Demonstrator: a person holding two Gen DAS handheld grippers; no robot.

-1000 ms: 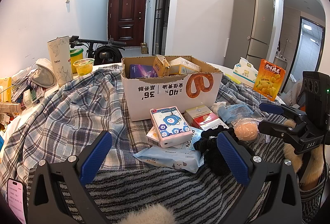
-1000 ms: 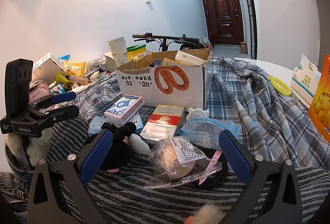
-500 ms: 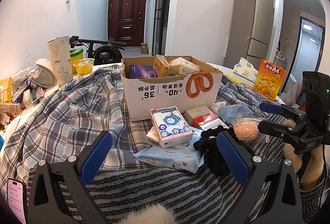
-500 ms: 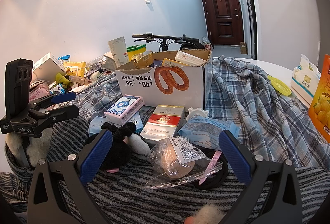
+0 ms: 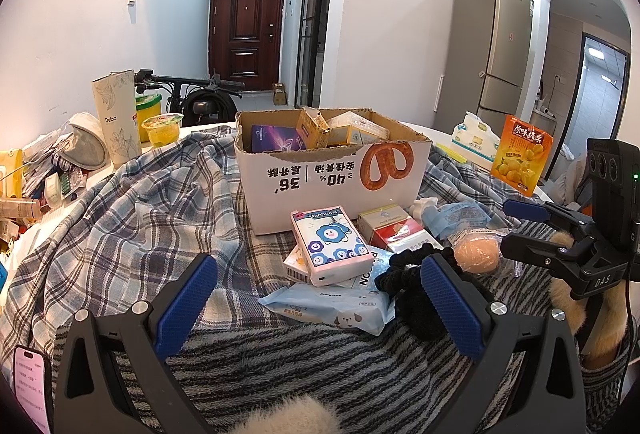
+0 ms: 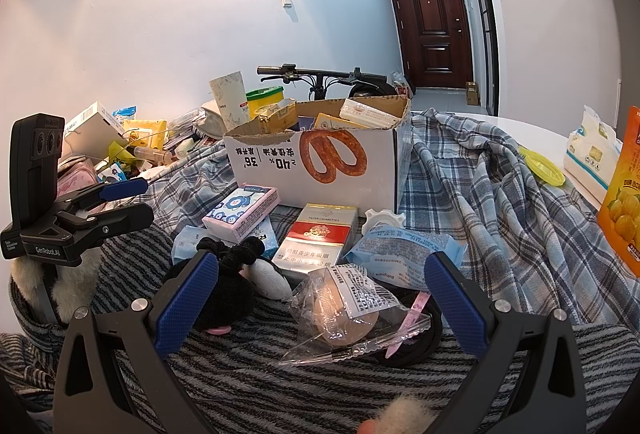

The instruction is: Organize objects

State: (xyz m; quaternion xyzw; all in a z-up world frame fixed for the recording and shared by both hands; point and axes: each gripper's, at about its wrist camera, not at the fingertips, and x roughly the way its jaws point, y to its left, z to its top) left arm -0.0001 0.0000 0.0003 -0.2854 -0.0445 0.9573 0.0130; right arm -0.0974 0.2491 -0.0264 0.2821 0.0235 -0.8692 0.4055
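Loose packets and boxes lie heaped on the striped grey blanket (image 6: 280,386), just in front of the open white cardboard box printed with a pretzel (image 5: 332,170), which already holds several cartons. Both grippers hover short of that box, jaws spread wide and empty: the left gripper (image 5: 320,298) faces the pink-and-blue flower-print tissue pack (image 5: 330,244), the right gripper (image 6: 320,294) faces the crinkly clear plastic bag with a beige round puff (image 6: 348,310).

The likely trouble is the stacking. The tissue pack rests tilted on a pale blue wet-wipe pouch (image 5: 332,304), so a careless pinch could drag both. The clear bag is slippery and may slide out of blue pads, and it touches the black plush toy (image 6: 228,274) beside it. The red-and-white cigarette carton (image 6: 316,238) sits nearest the cardboard box and could get shoved against its wall.
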